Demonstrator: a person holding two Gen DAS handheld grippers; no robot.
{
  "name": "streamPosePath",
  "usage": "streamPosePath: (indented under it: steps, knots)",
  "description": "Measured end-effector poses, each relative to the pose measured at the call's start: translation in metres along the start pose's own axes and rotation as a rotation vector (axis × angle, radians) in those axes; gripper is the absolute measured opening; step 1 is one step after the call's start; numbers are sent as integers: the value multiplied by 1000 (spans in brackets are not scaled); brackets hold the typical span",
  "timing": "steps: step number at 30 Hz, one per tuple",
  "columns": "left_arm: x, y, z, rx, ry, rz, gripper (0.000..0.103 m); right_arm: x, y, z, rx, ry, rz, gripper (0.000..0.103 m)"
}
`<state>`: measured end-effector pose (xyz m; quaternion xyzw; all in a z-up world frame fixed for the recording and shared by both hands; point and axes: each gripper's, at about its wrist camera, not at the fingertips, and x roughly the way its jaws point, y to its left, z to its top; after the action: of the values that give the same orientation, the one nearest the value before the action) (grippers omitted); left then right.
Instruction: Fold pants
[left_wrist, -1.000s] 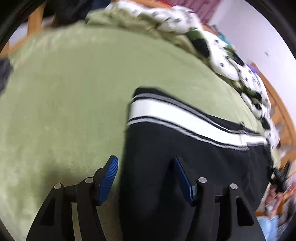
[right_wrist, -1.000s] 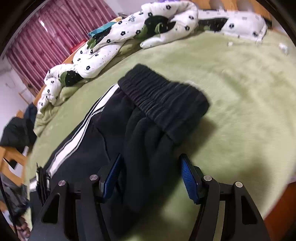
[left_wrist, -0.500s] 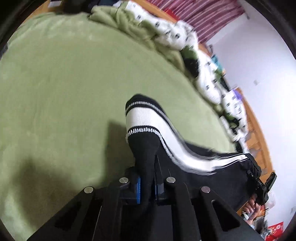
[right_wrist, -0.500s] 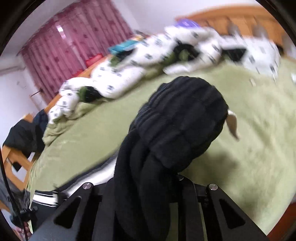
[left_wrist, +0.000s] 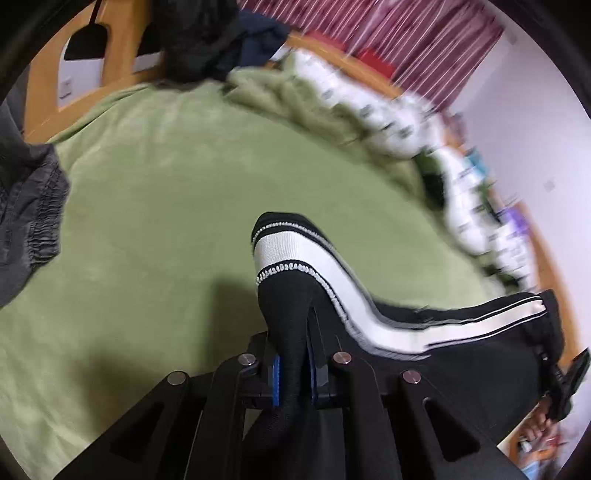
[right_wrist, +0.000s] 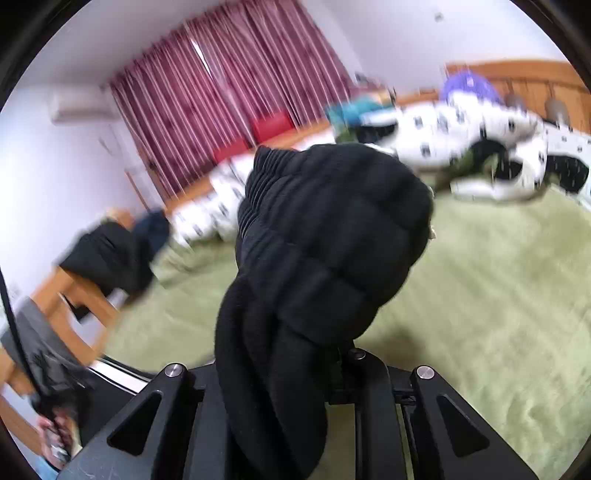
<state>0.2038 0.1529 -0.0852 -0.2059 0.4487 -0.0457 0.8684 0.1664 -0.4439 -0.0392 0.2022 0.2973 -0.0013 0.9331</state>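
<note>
Left gripper (left_wrist: 293, 374): blue pads closed tight on the hem end of the black pants (left_wrist: 291, 306), a bunch of cloth pinched between them. The white side stripe (left_wrist: 347, 291) is seen curving away to the right of the tool, the leg held clear above the green blanket (left_wrist: 155, 206) ahead.

Right gripper (right_wrist: 288, 373): clamped on the ribbed elastic waistband (right_wrist: 332, 236), which is bunched up directly in front of the fingers and hides the pads. A spotted duvet (right_wrist: 480, 147) is heaped beyond, against maroon curtains (right_wrist: 221, 96).
</note>
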Motion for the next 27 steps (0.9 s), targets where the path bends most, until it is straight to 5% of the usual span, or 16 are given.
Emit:
streamPosePath:
  steps: [4,9,12,20,27]
  knots:
    - [47,32,-9,-37,61,76,16,73,-55,-39,77,157,-137,18]
    - [55,49,-10,-84,76,66,38,77,-79,-63,83,145,-105,22]
    - [48,43,-18,-44,63,132,43,83,-76,-73,53,207,-152,39]
    - [8,12,-56,72,25,208,51,27,-82,-84,65,245,-216,46]
    - [-29,42,-100,-40,18,73,52,-41,-28,-67,0,119,-244,46]
